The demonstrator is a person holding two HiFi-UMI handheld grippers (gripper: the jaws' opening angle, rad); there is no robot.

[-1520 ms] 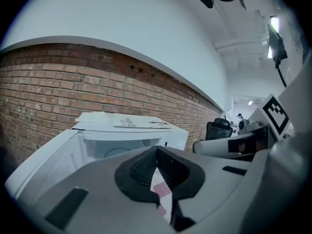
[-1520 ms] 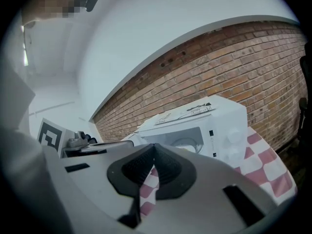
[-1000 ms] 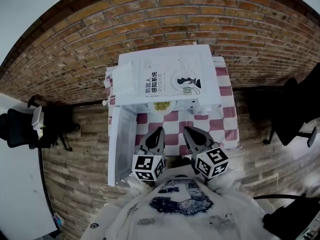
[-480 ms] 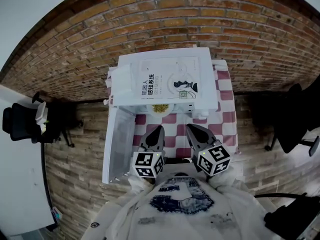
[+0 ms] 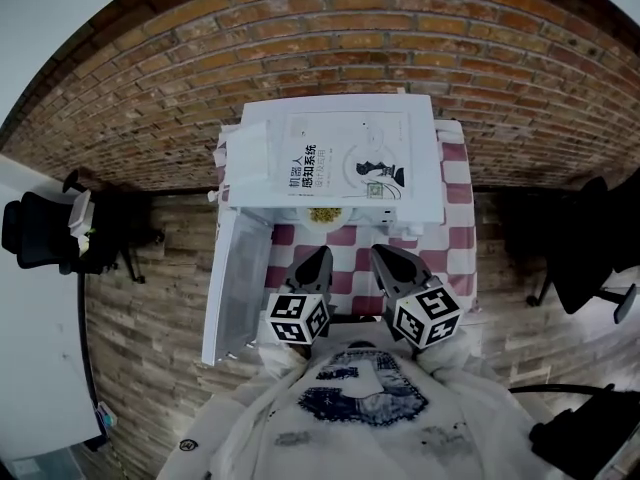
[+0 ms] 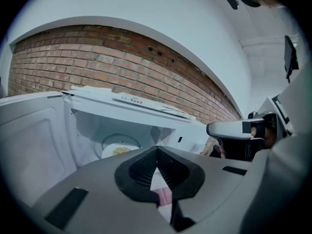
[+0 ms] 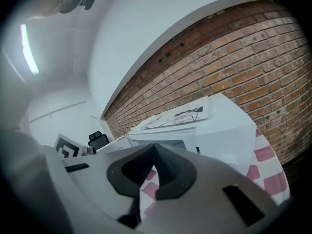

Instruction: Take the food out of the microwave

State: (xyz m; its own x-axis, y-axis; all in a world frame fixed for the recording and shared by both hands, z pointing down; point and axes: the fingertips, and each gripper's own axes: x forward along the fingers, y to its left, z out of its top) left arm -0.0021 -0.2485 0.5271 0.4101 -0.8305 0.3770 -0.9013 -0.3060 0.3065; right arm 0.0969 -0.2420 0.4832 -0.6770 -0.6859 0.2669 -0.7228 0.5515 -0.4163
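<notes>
- Head view: one white microwave [image 5: 340, 153] stands on a table with a red-and-white checked cloth [image 5: 455, 230], against a brick wall [image 5: 330, 38].
- Its one door [image 5: 238, 283] is swung open to the left.
- One printed booklet [image 5: 345, 163] lies flat on the microwave's top.
- One plate [image 5: 322, 214] shows at the front edge of the cavity, inside the microwave, with a small yellowish heap of food on it. What kind of food it is I cannot tell at this size.
- There are two grippers, each with one marker cube. The left gripper [image 5: 318, 256] and the right gripper [image 5: 380, 253] are side by side over the cloth, both pointing at the opening and neither touching the plate.
- Two dark office chairs stand on the floor, one at the far left [image 5: 40, 243] and one at the far right [image 5: 590, 253].
- Left gripper view: the two jaws are pressed together at the tips with nothing between them. Beyond them the plate sits on the cavity floor, and the door is at the left.
- Right gripper view: this claw's two jaws also meet at the tips and are empty. Checked cloth shows below them, and the microwave's front is ahead with the booklet on top.
</notes>
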